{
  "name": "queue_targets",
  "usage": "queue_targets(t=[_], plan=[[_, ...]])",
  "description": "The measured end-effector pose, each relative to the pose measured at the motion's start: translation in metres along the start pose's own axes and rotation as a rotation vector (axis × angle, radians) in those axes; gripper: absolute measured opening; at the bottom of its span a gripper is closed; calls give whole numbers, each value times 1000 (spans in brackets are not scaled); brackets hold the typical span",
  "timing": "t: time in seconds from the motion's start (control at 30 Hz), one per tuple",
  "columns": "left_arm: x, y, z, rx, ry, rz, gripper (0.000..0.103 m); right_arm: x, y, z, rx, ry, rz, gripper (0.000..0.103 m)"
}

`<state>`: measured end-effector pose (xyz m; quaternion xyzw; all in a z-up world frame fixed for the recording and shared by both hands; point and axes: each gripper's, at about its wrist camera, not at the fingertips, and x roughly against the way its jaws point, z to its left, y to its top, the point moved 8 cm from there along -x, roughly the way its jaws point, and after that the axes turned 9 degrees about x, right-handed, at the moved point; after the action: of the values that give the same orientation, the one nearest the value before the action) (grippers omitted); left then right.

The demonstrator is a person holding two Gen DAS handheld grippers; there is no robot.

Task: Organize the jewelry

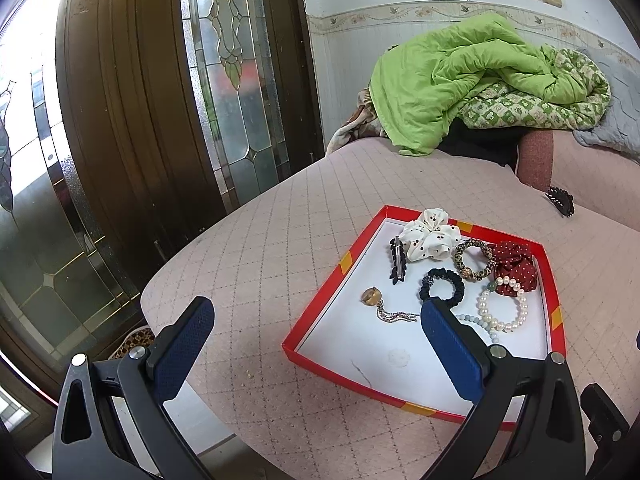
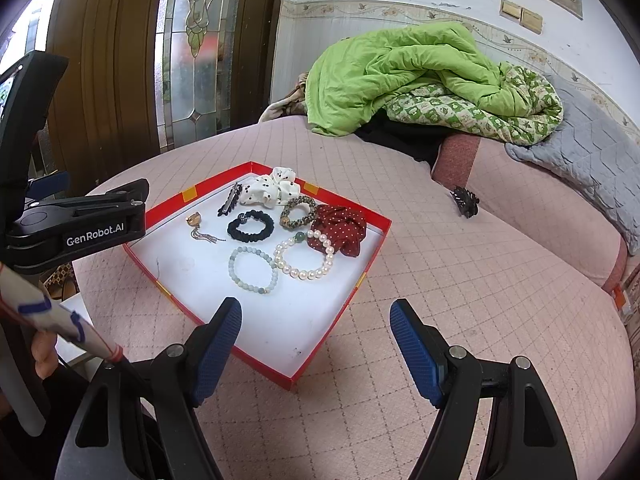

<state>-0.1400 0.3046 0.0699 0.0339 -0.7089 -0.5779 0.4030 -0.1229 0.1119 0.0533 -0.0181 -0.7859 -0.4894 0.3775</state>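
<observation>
A shallow red box with a white floor (image 1: 344, 264) (image 2: 372, 264) lies on the pink quilted bed. In it are a white dotted scrunchie (image 1: 428, 234) (image 2: 272, 190), a dark red scrunchie (image 1: 514, 266) (image 2: 338, 232), a leopard hair tie (image 1: 474, 258) (image 2: 298, 212), a black hair tie (image 1: 442, 284) (image 2: 251, 226), a black hair clip (image 1: 397, 258) (image 2: 229, 200), a pearl bracelet (image 1: 504, 308) (image 2: 304, 256), a pale green bead bracelet (image 2: 253, 270) and a gold tassel pendant (image 1: 374, 300) (image 2: 200, 226). My left gripper (image 1: 316, 316) is open beside the box. My right gripper (image 2: 316, 316) is open above the box's near corner, empty.
A black claw clip (image 1: 560, 200) (image 2: 465, 201) lies on the bed outside the box. Green bedding (image 1: 472, 80) (image 2: 420, 76) and a grey quilt (image 2: 580, 152) are piled at the back. A wooden door with leaded glass (image 1: 232, 68) stands left. A person's hand (image 2: 44, 356) holds the left gripper's body.
</observation>
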Motion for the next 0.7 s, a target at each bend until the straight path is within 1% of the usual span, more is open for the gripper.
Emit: queue_targets(t=[0.7], plan=[[-1, 1, 3, -14, 11, -6, 103, -1, -3, 1, 10, 4, 8, 81]])
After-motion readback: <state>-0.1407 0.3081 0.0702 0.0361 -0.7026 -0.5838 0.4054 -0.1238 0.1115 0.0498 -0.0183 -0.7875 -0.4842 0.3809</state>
